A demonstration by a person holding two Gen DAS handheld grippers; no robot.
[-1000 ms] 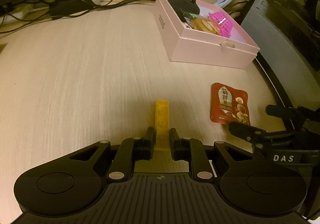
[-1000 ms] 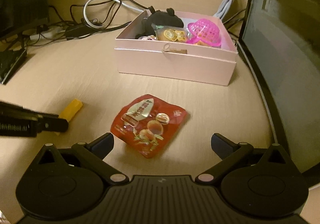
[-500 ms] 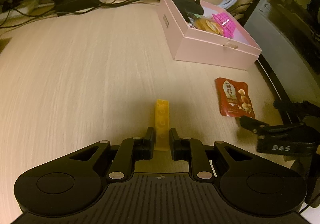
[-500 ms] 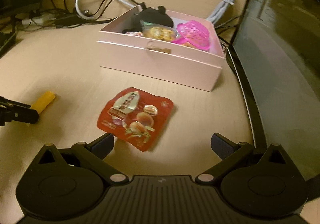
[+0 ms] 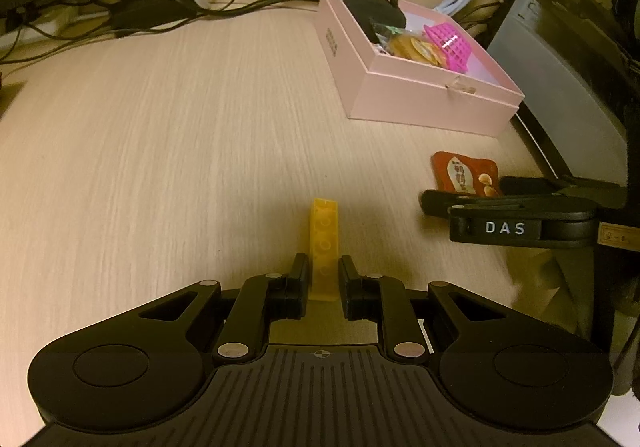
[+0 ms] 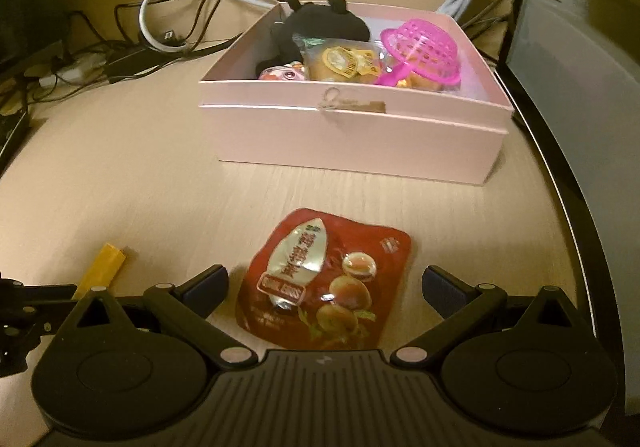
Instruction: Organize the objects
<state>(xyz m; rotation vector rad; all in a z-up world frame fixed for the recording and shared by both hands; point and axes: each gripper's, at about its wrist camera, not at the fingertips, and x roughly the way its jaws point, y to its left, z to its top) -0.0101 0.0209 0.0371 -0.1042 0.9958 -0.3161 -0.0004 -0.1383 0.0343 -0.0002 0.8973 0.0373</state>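
Note:
My left gripper (image 5: 324,274) is shut on a long yellow brick (image 5: 325,243) that points forward over the wooden desk; the brick also shows in the right wrist view (image 6: 102,268). My right gripper (image 6: 325,287) is open, its fingers on either side of a red snack pouch (image 6: 326,279) lying flat on the desk; the pouch shows in the left wrist view (image 5: 466,172) too, partly behind the right gripper (image 5: 500,203). A pink box (image 6: 352,135) stands beyond the pouch and holds a black plush, wrapped snacks and a pink basket (image 6: 420,47).
Tangled cables (image 5: 168,3) and a power adapter lie along the desk's back edge. A computer case (image 6: 580,59) stands close on the right, along the desk's dark rim. The pink box shows at the back right in the left wrist view (image 5: 432,103).
My right gripper has moved forward and lower, so the red pouch now lies between its open fingers. My left gripper still holds the yellow brick, and its view has shifted slightly.

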